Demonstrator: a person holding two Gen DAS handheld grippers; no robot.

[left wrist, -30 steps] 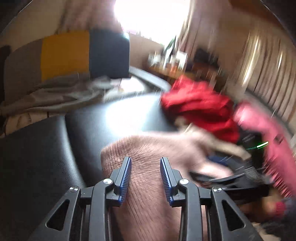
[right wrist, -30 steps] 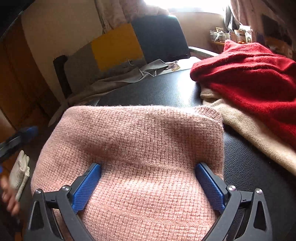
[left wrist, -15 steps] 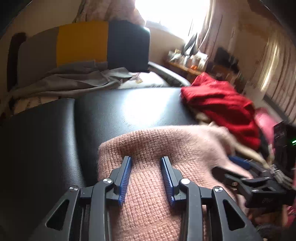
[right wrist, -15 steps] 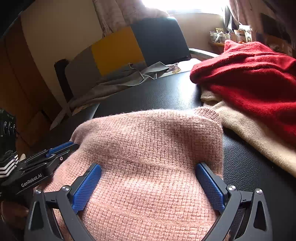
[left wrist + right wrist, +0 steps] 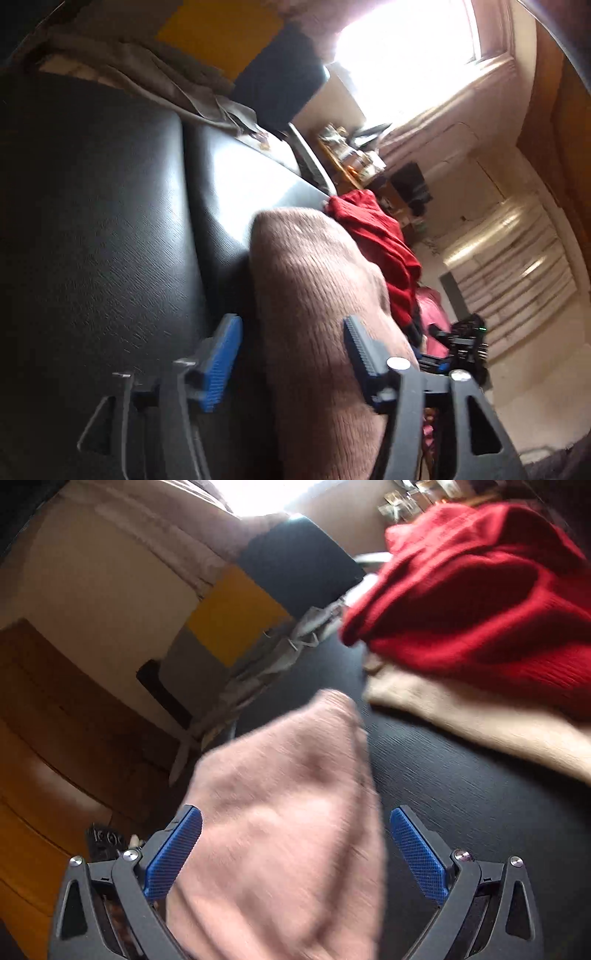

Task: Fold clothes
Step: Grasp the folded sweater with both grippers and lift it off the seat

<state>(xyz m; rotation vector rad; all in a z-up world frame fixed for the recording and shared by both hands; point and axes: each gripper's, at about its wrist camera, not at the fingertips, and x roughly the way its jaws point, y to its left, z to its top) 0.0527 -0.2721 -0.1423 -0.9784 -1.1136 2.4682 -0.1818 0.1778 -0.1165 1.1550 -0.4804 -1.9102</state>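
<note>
A folded pink knit sweater [image 5: 317, 314] lies on the black leather surface [image 5: 110, 240]. It also shows in the right wrist view [image 5: 288, 830], blurred. My left gripper [image 5: 291, 354] is open, its blue pads on either side of the sweater's near end. My right gripper [image 5: 295, 849] is open wide, with the sweater lying between its fingers. Both views are tilted. The right gripper's black frame [image 5: 461, 347] shows at the lower right of the left wrist view.
A red knit garment [image 5: 480, 609] lies on a beige one [image 5: 480, 720] to the right on the black surface [image 5: 480, 794]. A grey cloth [image 5: 258, 664] drapes over a chair with a yellow and dark back [image 5: 240, 620]. A cluttered shelf [image 5: 351, 155] stands by the window.
Both grippers have tilted and shifted, and the views are now blurred. The left gripper's jaws have opened wider. The sweater appears bunched narrower between the right gripper's fingers.
</note>
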